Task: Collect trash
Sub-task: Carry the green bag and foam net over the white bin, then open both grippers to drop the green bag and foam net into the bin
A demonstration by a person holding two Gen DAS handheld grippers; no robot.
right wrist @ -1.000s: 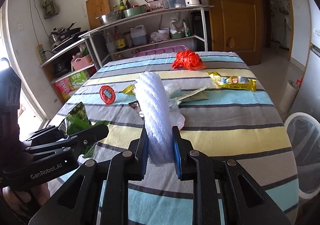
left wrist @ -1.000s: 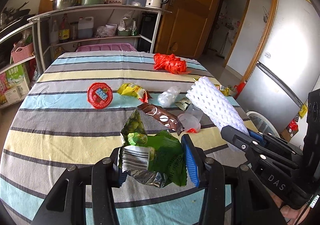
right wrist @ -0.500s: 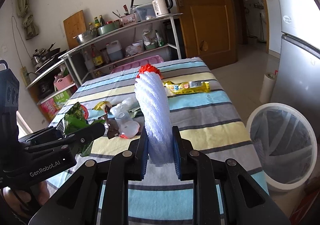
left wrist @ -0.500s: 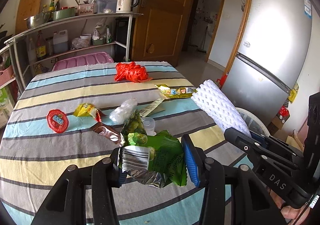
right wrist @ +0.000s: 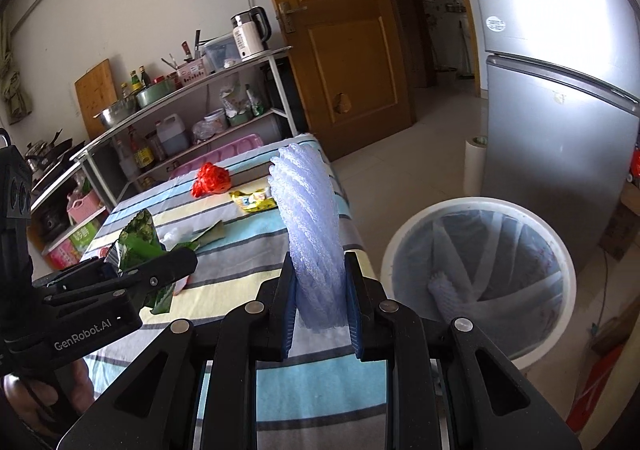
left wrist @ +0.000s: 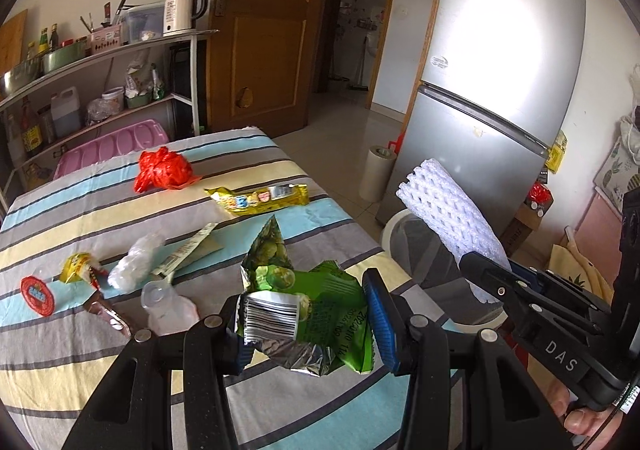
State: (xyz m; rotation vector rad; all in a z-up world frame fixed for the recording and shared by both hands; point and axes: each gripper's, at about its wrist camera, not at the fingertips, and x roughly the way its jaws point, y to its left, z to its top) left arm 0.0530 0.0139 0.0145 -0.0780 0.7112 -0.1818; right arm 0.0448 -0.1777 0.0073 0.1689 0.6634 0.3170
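Striped cloth in blue, yellow and grey covers the table (left wrist: 248, 154), which stands in a kitchen beside a silver fridge (left wrist: 492, 98), a wooden door and a cluttered shelf rack. On the floor between table and fridge sits a white trash bin (right wrist: 480, 282) with a clear liner and one piece of foam netting already at the bottom.

Both tongs are clenched on litter. The left gripper (left wrist: 306, 324) grasps a crumpled green snack bag (left wrist: 316, 306) by its middle, above the table's near edge. The right gripper (right wrist: 320, 302) pinches a white foam fruit net (right wrist: 310, 218) at its lower end, so the sleeve stands up over the table corner, just beside the bin.

Judging by looks, both pieces are nearly weightless. The foil bag is crinkly and slick, so a bite across a bunched fold seems safest; the net is soft and springy, and squashes flat between the pads, so any point along it serves.

An orange plastic bag (left wrist: 162, 170), a yellow wrapper (left wrist: 260, 200), a red lid (left wrist: 38, 294), a brown wrapper (left wrist: 110, 316) and clear plastic bits remain on the cloth.
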